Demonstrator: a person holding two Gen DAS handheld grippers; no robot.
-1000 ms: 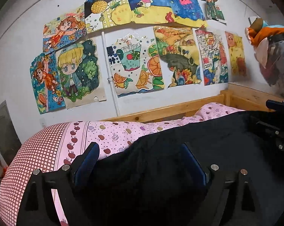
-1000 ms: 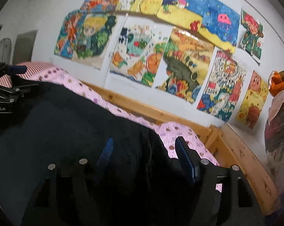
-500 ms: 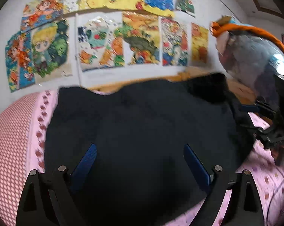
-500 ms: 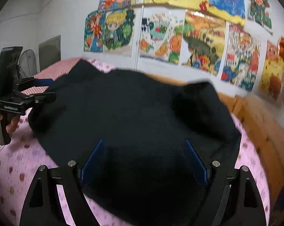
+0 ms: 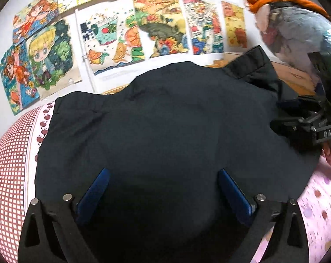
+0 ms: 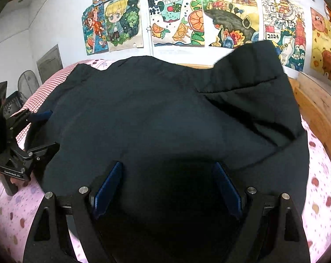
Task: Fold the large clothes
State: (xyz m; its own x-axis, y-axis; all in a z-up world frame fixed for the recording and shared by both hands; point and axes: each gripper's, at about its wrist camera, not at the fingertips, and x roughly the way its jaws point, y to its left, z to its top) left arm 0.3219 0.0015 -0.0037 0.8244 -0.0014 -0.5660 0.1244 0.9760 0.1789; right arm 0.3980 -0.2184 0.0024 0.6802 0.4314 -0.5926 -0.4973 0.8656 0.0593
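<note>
A large black garment [image 5: 165, 120] [image 6: 154, 109] lies spread on the bed, with one part [image 6: 253, 76] folded up at its far right corner. My left gripper [image 5: 163, 173] hovers over the garment's near edge; its jaws are opening, and the cloth lies under them without the blue pads [image 5: 95, 188] pressing on it. My right gripper [image 6: 167, 165] stands open wide over the near edge too, and its pads [image 6: 108, 184] grip nothing. In each wrist view the other gripper shows at the garment's side: the right one [image 5: 284, 116] and the left one [image 6: 47, 131].
A pink spotted sheet [image 5: 319, 197] [image 6: 11, 208] covers the bed, with a red checked part [image 5: 7, 164] at the left. A wooden bed frame [image 6: 314, 100] runs along the right. Drawings [image 6: 176, 22] cover the wall behind. A grey and orange jacket [image 5: 297, 28] hangs at the right.
Both grippers dropped and tipped downward. The black garment went from bunched close before the cameras to lying spread on the bed. Both pairs of jaws widened.
</note>
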